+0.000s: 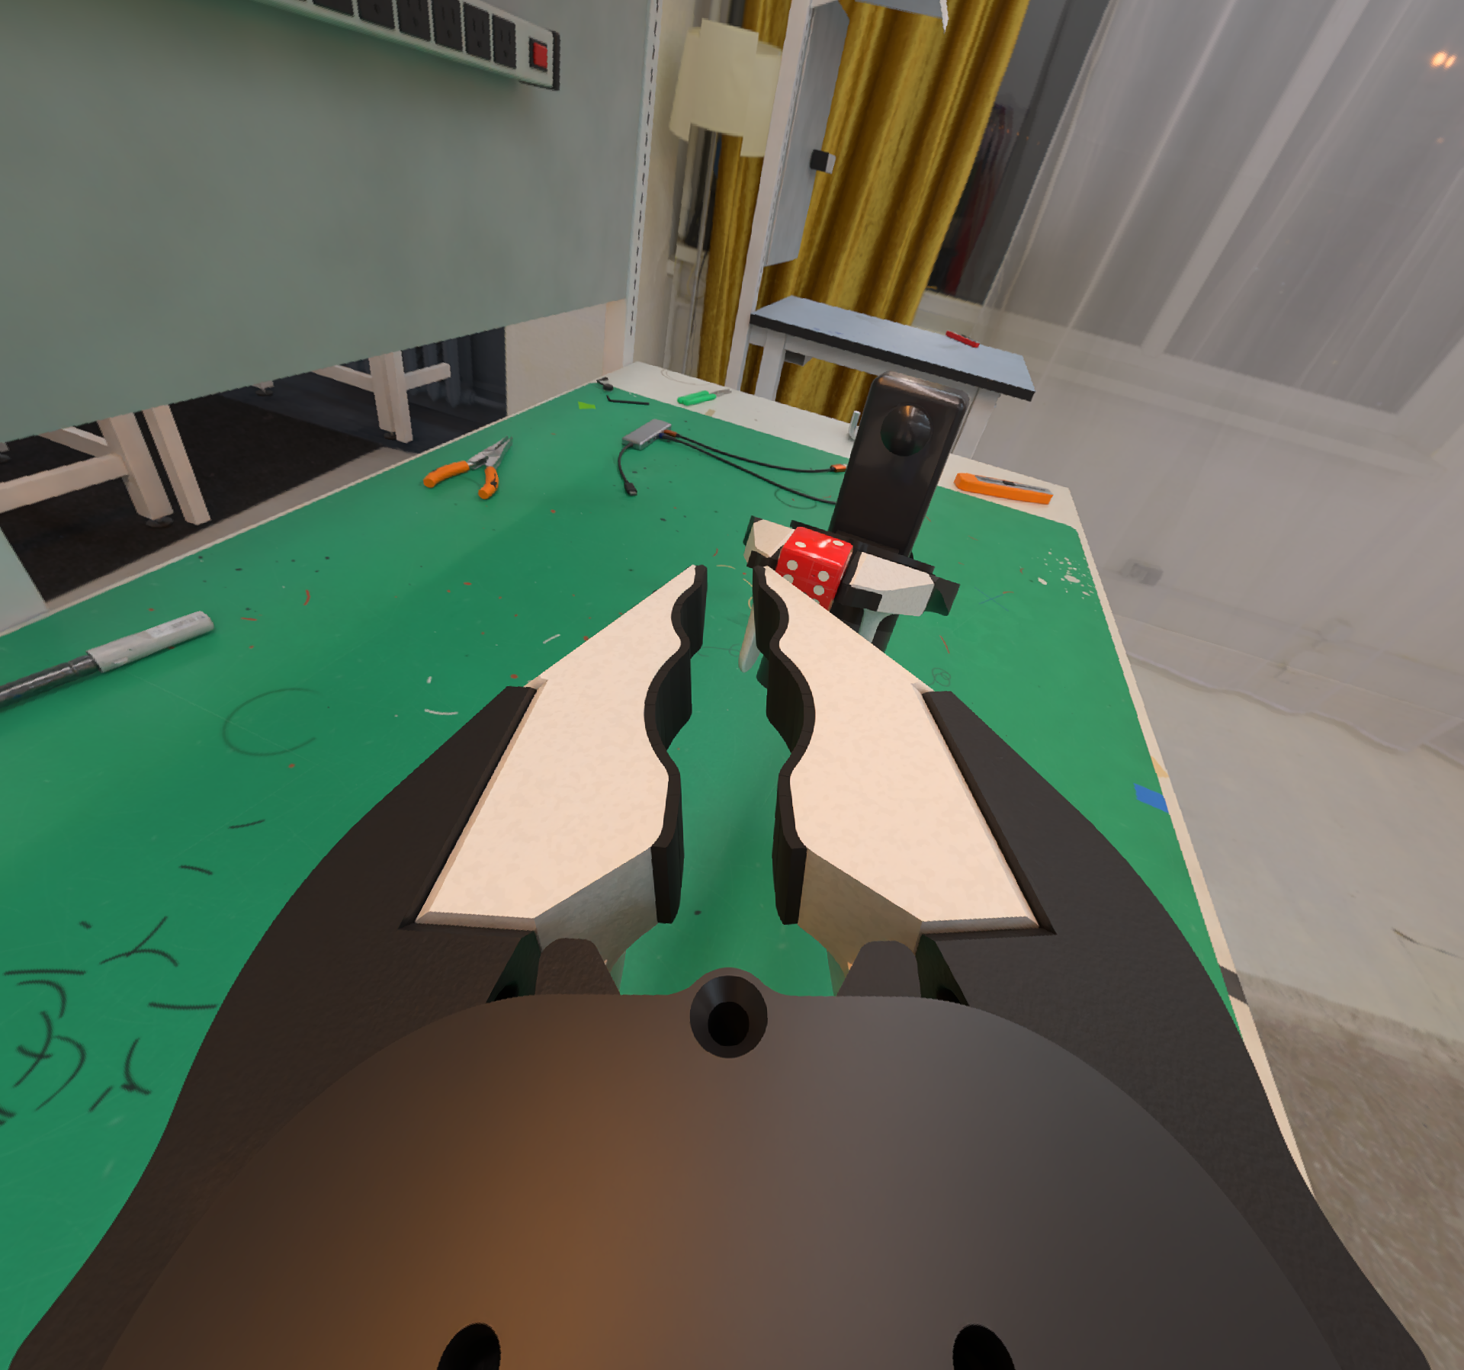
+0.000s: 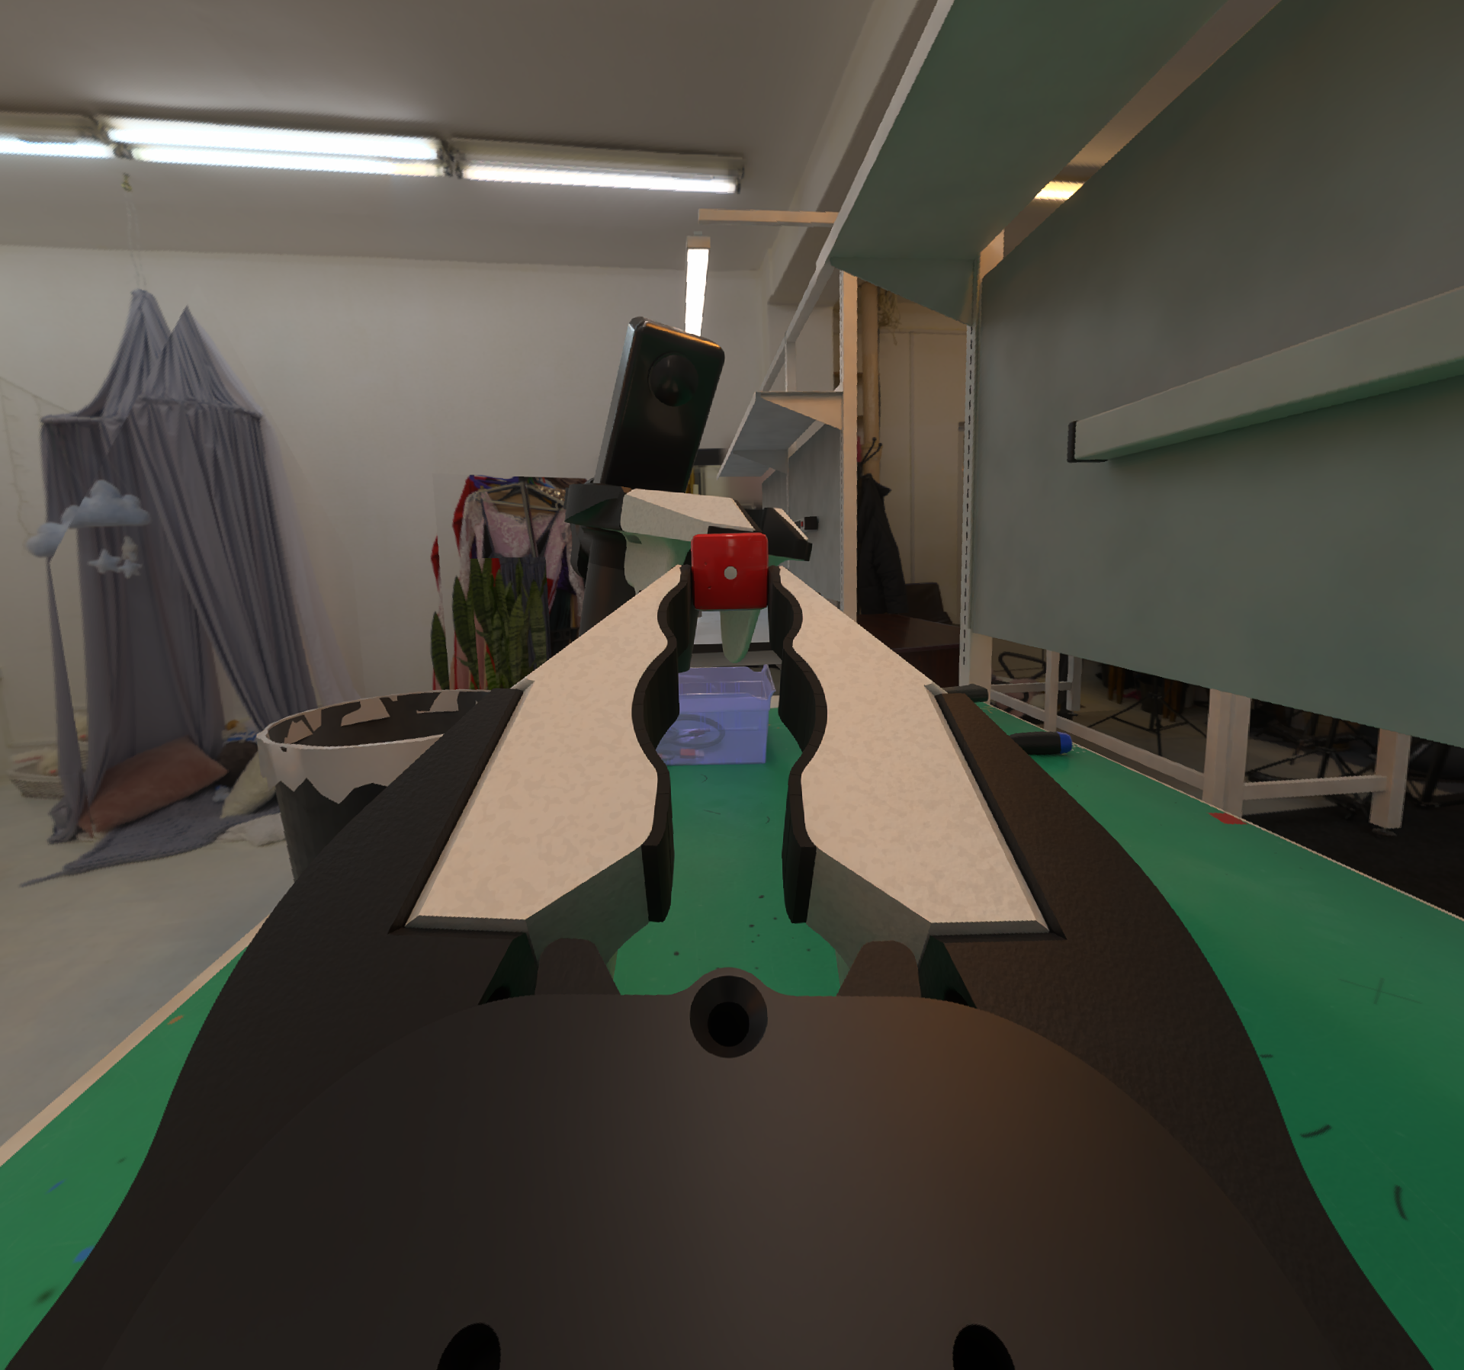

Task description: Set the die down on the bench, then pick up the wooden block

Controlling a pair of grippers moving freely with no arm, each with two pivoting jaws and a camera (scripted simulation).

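The red die (image 2: 730, 571) with white pips sits just above the middle of the right wrist view, pinched between the tips of the right gripper (image 2: 730, 579); its fingers (image 2: 554, 769) stand closed to the die's width and press on its two sides. The die is held up off the green tabletop (image 2: 1188, 936). In the left wrist view the same die (image 1: 812, 564) shows right of centre, clamped in the far gripper's pale fingers (image 1: 891, 586), above the tabletop (image 1: 356, 738).

The left gripper (image 1: 729, 579) fills the lower half of its own view. Its fingers (image 1: 586, 762) are parted by a narrow gap and hold nothing; green tabletop shows between them. Their tips lie just beside the die, not touching it as far as I can tell.

The wooden block shows in neither view.

As to containers: in the right wrist view a clear plastic box (image 2: 725, 714) stands at the far end of the tabletop, seen between the fingers, with small items inside too blurred to name. A black and white bucket (image 2: 333, 762) stands at the left middle, beyond the tabletop's edge; its contents are hidden.

In the left wrist view orange-handled pliers (image 1: 473, 467) lie in the upper middle, a marker (image 1: 111, 655) at the left edge, and a grey adapter with black cables (image 1: 648, 433) near the far edge.
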